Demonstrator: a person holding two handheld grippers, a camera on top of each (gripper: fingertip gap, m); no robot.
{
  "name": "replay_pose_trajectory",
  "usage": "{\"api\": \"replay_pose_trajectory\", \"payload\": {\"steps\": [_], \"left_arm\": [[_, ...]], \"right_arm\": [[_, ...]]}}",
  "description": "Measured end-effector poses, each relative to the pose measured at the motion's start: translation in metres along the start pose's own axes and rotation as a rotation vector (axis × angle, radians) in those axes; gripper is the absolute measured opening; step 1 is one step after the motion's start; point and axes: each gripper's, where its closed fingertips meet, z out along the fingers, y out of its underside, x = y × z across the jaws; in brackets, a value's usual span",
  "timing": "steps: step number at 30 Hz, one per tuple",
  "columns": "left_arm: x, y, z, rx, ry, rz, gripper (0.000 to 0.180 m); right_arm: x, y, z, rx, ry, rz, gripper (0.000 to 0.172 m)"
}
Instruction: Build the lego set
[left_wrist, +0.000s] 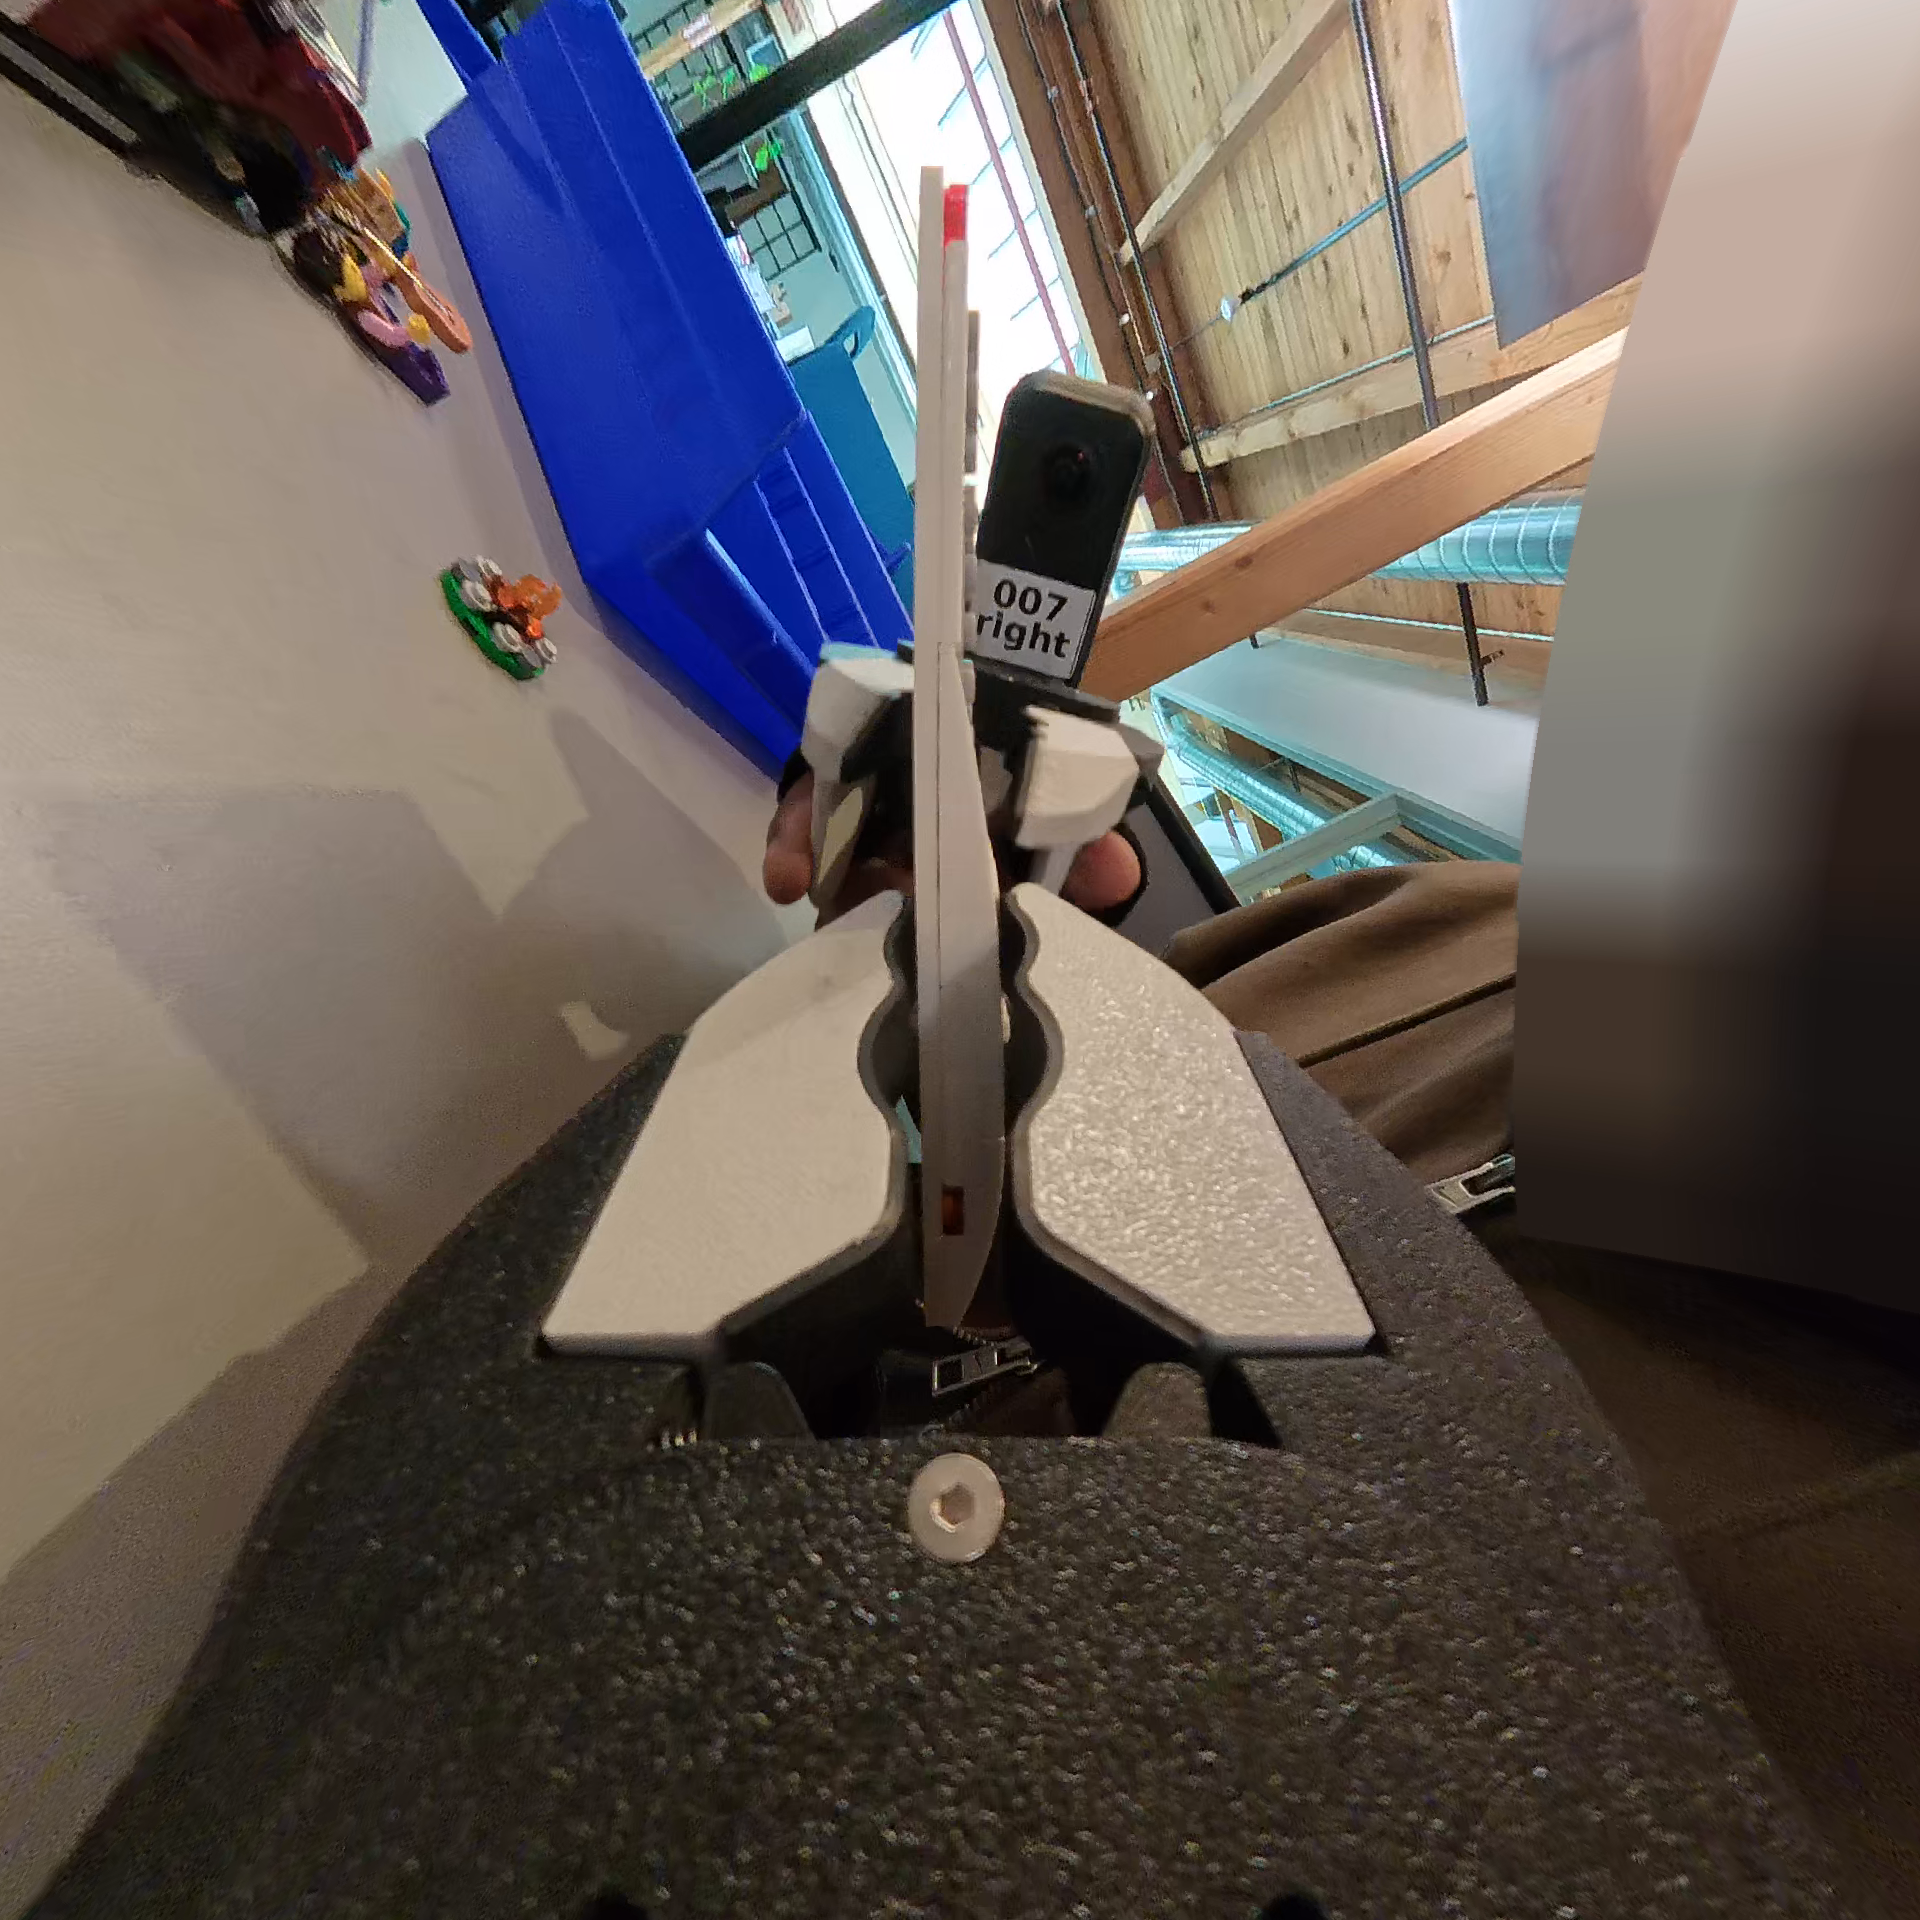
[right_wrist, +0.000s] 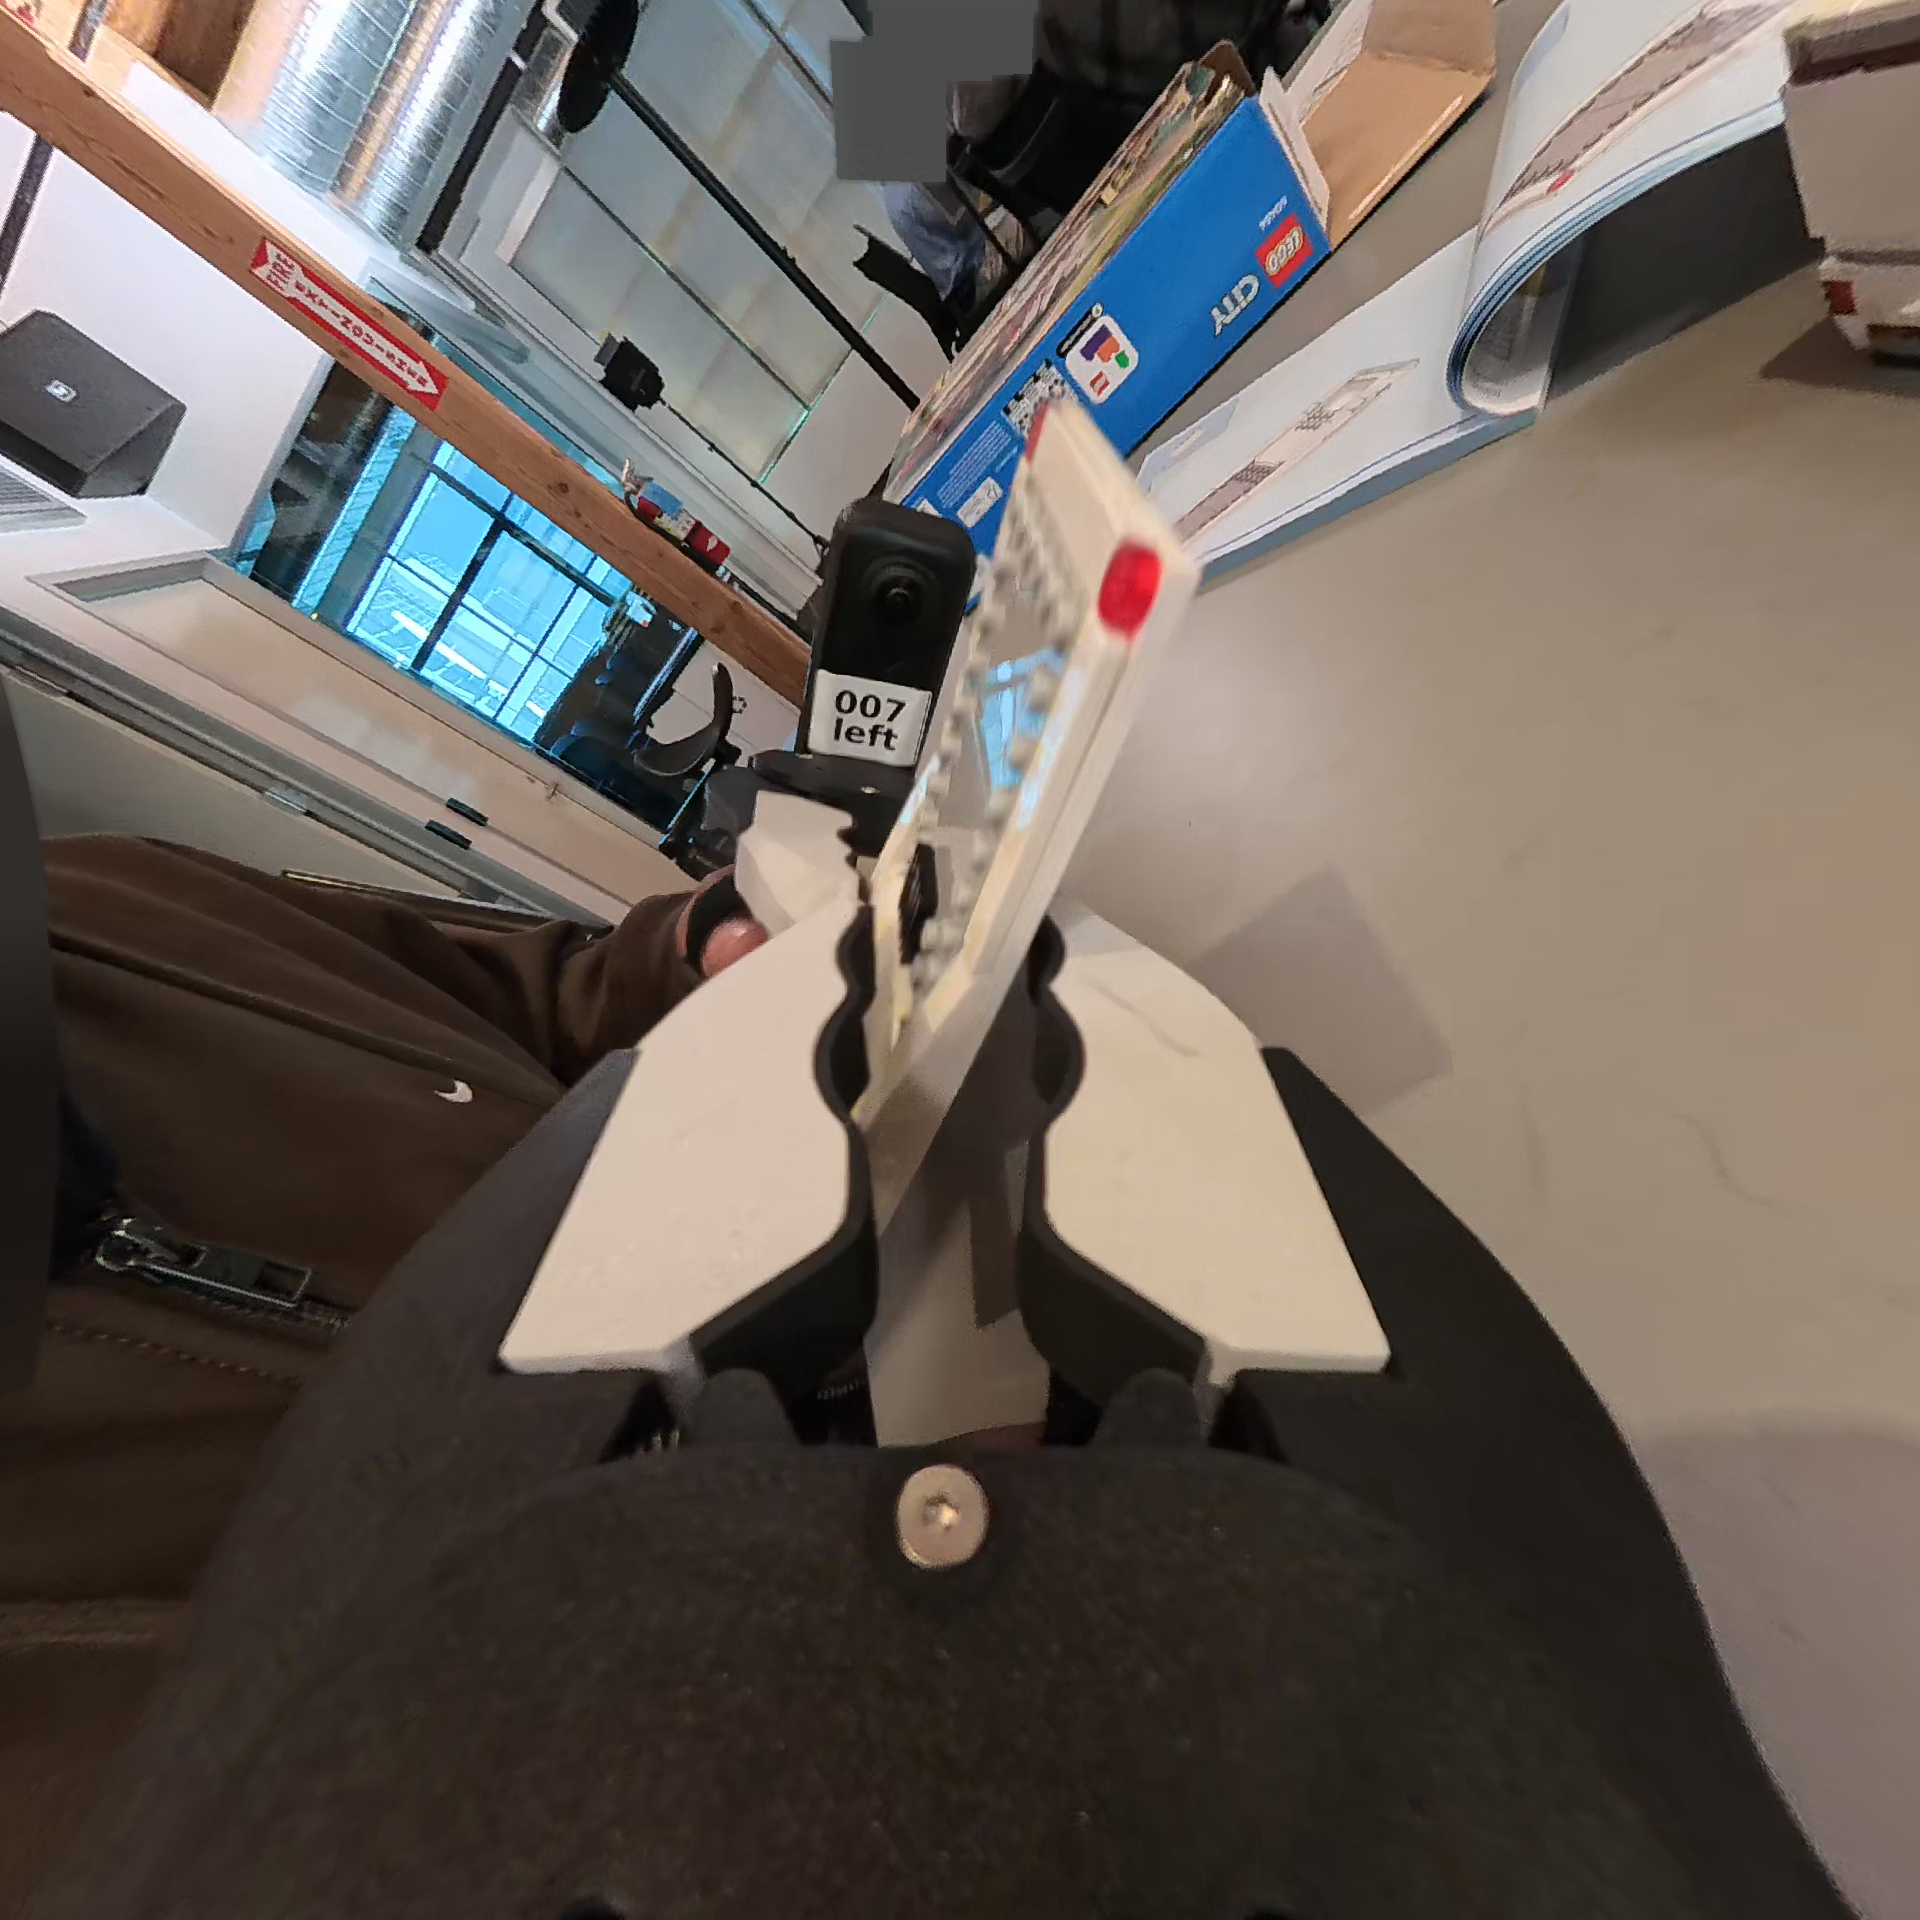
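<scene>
A flat white brick-built panel (left_wrist: 961, 831) with a red piece (left_wrist: 956, 213) at its far end stands edge-on in the left wrist view. My left gripper (left_wrist: 951, 935) is shut on its near end, both pads against it. My right gripper (left_wrist: 961, 769) faces it from the far side, its fingers standing off either side of the panel. In the right wrist view the panel (right_wrist: 1060, 644) runs up and right, tilted, between my right gripper's (right_wrist: 945, 956) open pads, its studs and red round piece (right_wrist: 1130, 574) showing. The left gripper's finger (right_wrist: 790, 873) shows behind it.
A blue bin (left_wrist: 623, 343), a small green and orange build (left_wrist: 504, 618) and colourful builds (left_wrist: 395, 301) sit on the pale table (left_wrist: 208, 727). A blue box (right_wrist: 1143, 343), an open booklet (right_wrist: 1507, 312) and a white build (right_wrist: 1860, 208) lie beyond. A brown jacket (right_wrist: 260, 1039) is close. My left and right fingertips are right by each other. Both grippers' tips are roughly 20 cm from the white build (right_wrist: 1860, 208).
</scene>
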Motion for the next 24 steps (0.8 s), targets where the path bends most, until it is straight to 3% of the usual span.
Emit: {"api": "replay_pose_trajectory", "payload": {"steps": [2, 5, 11, 20, 24], "left_arm": [[0.0, -0.003, -0.001, 0.019, 0.001, -0.002, 0.014], [0.001, -0.004, -0.001, 0.022, 0.004, 0.033, 0.014], [0.004, -0.008, -0.002, 0.004, -0.013, 0.139, 0.019], [0.002, -0.005, -0.002, -0.104, -0.042, 0.274, 0.021], [0.001, -0.007, -0.002, -0.093, -0.046, 0.264, 0.021]], "right_arm": [[-0.001, 0.005, 0.002, -0.021, -0.005, 0.002, 0.031], [-0.006, 0.004, 0.003, 0.005, -0.047, 0.005, 0.019], [-0.013, 0.006, 0.002, -0.012, -0.114, -0.035, 0.012], [-0.013, 0.012, 0.008, -0.07, -0.102, -0.053, 0.011], [-0.011, 0.008, 0.008, -0.043, -0.114, -0.025, 0.011]]}}
